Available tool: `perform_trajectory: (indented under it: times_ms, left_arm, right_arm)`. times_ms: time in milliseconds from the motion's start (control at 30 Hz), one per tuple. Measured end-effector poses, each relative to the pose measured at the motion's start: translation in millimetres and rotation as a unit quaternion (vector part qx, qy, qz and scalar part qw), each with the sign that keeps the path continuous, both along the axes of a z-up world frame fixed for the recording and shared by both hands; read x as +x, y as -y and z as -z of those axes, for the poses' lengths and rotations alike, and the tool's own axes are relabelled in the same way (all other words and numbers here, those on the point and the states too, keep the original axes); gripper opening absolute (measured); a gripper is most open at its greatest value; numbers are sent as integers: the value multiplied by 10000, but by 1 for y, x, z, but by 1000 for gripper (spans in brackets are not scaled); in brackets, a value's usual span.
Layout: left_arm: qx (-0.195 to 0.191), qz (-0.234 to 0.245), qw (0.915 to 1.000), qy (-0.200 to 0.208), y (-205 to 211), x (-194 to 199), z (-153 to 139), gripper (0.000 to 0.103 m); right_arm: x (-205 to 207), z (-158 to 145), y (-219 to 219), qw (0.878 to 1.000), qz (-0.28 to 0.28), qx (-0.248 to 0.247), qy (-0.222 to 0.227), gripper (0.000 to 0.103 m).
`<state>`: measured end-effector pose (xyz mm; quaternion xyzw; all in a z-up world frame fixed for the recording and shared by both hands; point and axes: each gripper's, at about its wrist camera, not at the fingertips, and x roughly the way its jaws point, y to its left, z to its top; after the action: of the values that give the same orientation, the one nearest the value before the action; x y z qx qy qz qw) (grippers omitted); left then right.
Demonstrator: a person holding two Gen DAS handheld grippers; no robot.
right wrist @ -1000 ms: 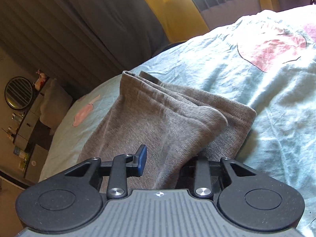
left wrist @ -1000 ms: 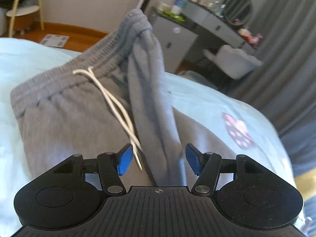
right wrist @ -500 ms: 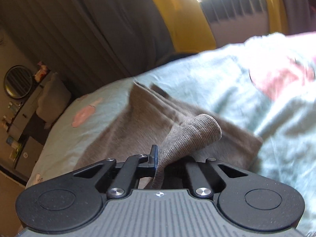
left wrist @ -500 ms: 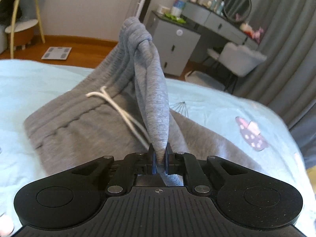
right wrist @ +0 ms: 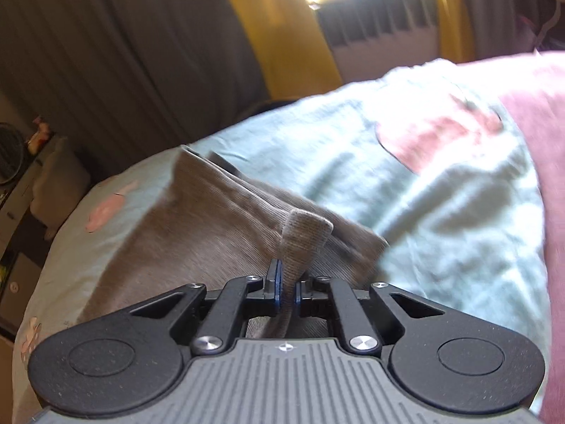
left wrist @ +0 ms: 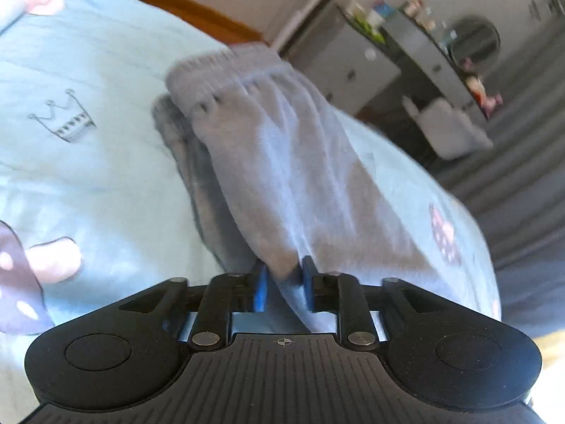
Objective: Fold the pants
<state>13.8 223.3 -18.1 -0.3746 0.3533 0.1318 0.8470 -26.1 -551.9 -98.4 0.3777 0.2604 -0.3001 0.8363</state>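
Note:
Grey sweatpants lie on a light blue bedspread. In the left wrist view my left gripper is shut on a fold of the pants near the waistband, which is doubled over and stretches away from me. In the right wrist view my right gripper is shut on a pinched ridge of the pants at the leg end, with the cuffs lying beyond it. The drawstring is hidden.
The bedspread has pink and dark prints and a crown drawing. A pink cover lies at the right. A dresser with a round mirror, a chair, curtains and a radiator stand beyond the bed.
Both grippers have closed on the pants. The left gripper has carried the waistband end over, folding it so the drawstring no longer shows. The right gripper has kept its pinch and shifted slightly.

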Motion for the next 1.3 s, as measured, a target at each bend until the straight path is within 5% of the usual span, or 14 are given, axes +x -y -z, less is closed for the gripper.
perform_trajectory:
  times_ms: [167, 367, 467, 533, 767, 867, 1000, 1300]
  left_arm:
    - [628, 65, 9980, 26, 6, 1, -22, 47]
    - [1031, 558, 9923, 391, 46, 11, -40, 59]
    - [1149, 931, 9884, 341, 80, 20, -35, 62]
    - [1097, 1143, 9870, 283, 100, 27, -30, 62]
    - [1452, 1748, 9736, 205, 167, 37, -6, 63]
    - [1573, 1940, 9683, 92, 182, 39, 3, 64]
    - [1789, 2176, 9595, -15, 191, 42, 11, 65]
    - [2119, 2530, 9439, -63, 214, 45, 22, 71]
  right_arm:
    - [-8, 5, 2, 9992, 40, 325, 208, 13]
    - [1, 6, -8, 9966, -57, 684, 466, 27]
    - [9, 5, -13, 9977, -161, 498, 421, 23]
    - [11, 2, -14, 9982, -235, 356, 410, 6]
    - [5, -46, -28, 9929, -398, -954, 581, 4]
    - [5, -40, -35, 9871, -438, -1525, 205, 5]
    - [13, 1, -22, 9947, -472, -843, -340, 6]
    - [-4, 11, 9, 9969, -99, 368, 686, 14]
